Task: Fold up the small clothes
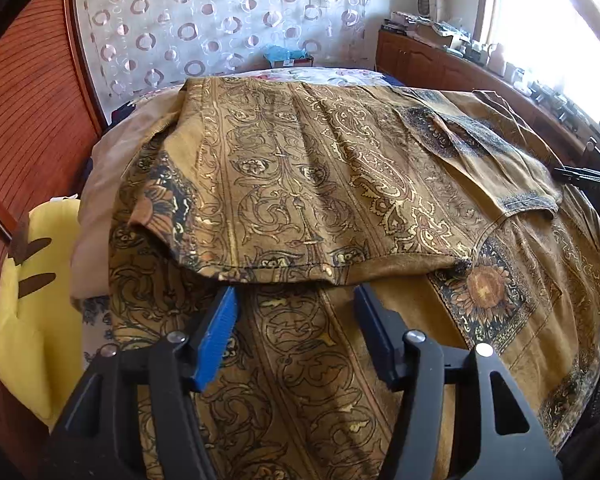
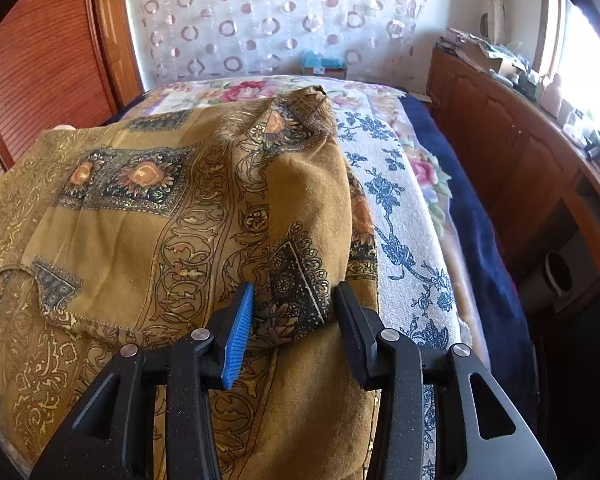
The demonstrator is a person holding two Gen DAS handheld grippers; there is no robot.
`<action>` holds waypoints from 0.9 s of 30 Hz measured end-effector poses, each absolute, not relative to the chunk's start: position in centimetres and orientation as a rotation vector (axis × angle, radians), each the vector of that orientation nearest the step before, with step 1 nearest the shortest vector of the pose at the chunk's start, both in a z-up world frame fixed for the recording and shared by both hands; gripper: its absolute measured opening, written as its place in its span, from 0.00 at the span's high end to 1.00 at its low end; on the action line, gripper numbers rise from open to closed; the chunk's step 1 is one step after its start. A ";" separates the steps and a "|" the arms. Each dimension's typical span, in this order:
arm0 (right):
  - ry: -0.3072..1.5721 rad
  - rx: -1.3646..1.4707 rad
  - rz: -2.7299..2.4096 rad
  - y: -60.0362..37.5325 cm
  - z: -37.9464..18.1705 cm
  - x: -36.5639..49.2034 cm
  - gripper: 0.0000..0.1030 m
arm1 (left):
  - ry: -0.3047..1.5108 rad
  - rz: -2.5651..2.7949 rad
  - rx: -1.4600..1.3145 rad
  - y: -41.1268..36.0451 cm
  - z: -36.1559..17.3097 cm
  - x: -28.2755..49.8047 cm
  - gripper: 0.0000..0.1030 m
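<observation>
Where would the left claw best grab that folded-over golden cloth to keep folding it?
Probably the hemmed edge of the garment, approached from the near side. That edge lies free, slightly lifted, just ahead of the open left gripper, so one finger could slip under it.

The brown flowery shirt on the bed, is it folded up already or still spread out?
Partly folded. One part of the shirt lies doubled over the rest, its hem showing; the layer underneath is spread on the bed.

Garment (image 1: 300,184) cut off below, sideboard clutter (image 2: 512,64) too small to tell
</observation>
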State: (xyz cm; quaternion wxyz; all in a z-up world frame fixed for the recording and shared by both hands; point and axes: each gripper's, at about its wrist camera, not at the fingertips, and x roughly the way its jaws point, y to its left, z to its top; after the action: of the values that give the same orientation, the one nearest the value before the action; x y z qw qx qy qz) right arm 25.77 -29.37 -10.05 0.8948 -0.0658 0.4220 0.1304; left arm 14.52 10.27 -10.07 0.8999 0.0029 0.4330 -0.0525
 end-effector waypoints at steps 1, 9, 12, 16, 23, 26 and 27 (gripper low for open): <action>0.876 -0.132 0.272 -29.3 -10.1 25.8 0.59 | 0.896 -0.110 0.009 10.2 -10.1 14.5 0.40; 0.873 -0.138 0.270 -29.4 -10.2 25.7 0.59 | 0.896 -0.093 0.005 10.0 -10.2 14.6 0.32; 0.869 -0.146 0.265 -29.4 -10.1 25.8 0.59 | 0.897 -0.092 0.006 10.1 -10.2 14.5 0.32; 0.869 -0.146 0.265 -29.3 -10.1 25.8 0.59 | 0.932 -0.090 -0.009 10.4 -9.9 14.2 0.32; 0.868 -0.146 0.265 -29.4 -10.2 25.8 0.59 | 0.809 -0.055 -0.024 12.1 -5.9 12.3 0.32; 0.868 -0.146 0.266 -29.4 -10.1 25.8 0.59 | 0.752 -0.022 -0.041 13.3 -4.2 12.1 0.32; 0.868 -0.146 0.265 -29.4 -10.1 25.8 0.59 | 0.740 -0.009 -0.050 13.8 -3.9 12.2 0.35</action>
State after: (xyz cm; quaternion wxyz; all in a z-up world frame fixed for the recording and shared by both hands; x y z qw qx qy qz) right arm 25.78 -29.38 -10.15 0.8962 -0.0706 0.4189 0.1281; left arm 12.21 13.77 -3.88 0.9320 -0.0246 0.3616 -0.0046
